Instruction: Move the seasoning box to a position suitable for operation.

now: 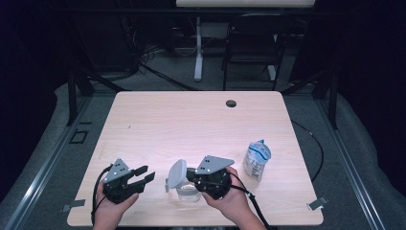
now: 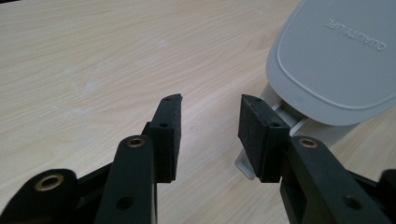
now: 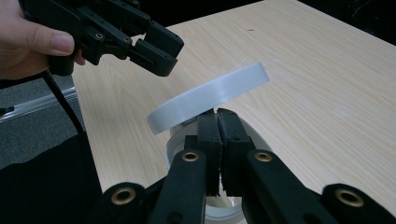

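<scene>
A pale wooden bench (image 1: 191,120) is seen from above, with a person's two hands entering from its near edge. A clear container (image 1: 187,190) with a hinged grey lid (image 1: 176,173) stands near the middle of the near edge; the lid is raised and tilted, and the words "QUALITY LIFE" are read on it in the left gripper view (image 2: 336,60). The right gripper (image 1: 191,175) is held directly over the container, and its jaws are pressed together just beneath the raised lid (image 3: 210,95). Whether a thin part of the container, such as its rim or hinge, is pinched between them cannot be told, since the contact is hidden by the jaws themselves. The left gripper (image 1: 146,173) is held just to the left of the container, apart from it, with its jaws standing well apart and nothing between them; bare bench is seen through the gap in the left gripper view (image 2: 208,126). A crumpled blue-and-white packet (image 1: 256,159) stands upright on the bench to the right of the container, clear of both grippers. A round cable hole (image 1: 231,103) is set near the far edge.
</scene>
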Action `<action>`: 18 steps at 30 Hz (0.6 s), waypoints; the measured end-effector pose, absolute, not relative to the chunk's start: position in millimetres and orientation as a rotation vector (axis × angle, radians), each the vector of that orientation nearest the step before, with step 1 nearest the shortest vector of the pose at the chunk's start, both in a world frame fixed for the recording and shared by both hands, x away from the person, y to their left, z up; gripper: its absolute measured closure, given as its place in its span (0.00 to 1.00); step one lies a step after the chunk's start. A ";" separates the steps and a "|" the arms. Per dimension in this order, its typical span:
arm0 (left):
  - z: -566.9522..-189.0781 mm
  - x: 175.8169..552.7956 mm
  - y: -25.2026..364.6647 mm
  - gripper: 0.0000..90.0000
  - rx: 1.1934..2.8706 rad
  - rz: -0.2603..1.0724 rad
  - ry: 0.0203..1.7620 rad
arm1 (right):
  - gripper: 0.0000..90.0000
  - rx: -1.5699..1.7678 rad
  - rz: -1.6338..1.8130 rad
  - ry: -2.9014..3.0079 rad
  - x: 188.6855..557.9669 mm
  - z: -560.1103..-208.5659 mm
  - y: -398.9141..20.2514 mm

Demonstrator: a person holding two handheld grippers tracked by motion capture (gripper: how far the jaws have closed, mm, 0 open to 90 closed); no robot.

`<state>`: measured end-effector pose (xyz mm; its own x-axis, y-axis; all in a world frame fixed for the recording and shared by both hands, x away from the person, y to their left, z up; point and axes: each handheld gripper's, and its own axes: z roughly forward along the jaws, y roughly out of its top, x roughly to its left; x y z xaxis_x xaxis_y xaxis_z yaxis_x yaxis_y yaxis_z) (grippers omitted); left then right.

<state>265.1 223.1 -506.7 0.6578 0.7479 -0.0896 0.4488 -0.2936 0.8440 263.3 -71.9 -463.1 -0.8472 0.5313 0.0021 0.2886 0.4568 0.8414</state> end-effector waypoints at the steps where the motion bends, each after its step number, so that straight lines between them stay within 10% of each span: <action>1: -506.6 265.2 223.3 0.66 1.943 0.405 0.934 | 0.99 0.702 1.336 2.446 263.2 -462.4 -71.5; 18: -507.4 265.4 223.9 0.66 1.941 0.402 0.944 | 0.98 0.661 1.365 2.437 261.1 -452.4 -62.3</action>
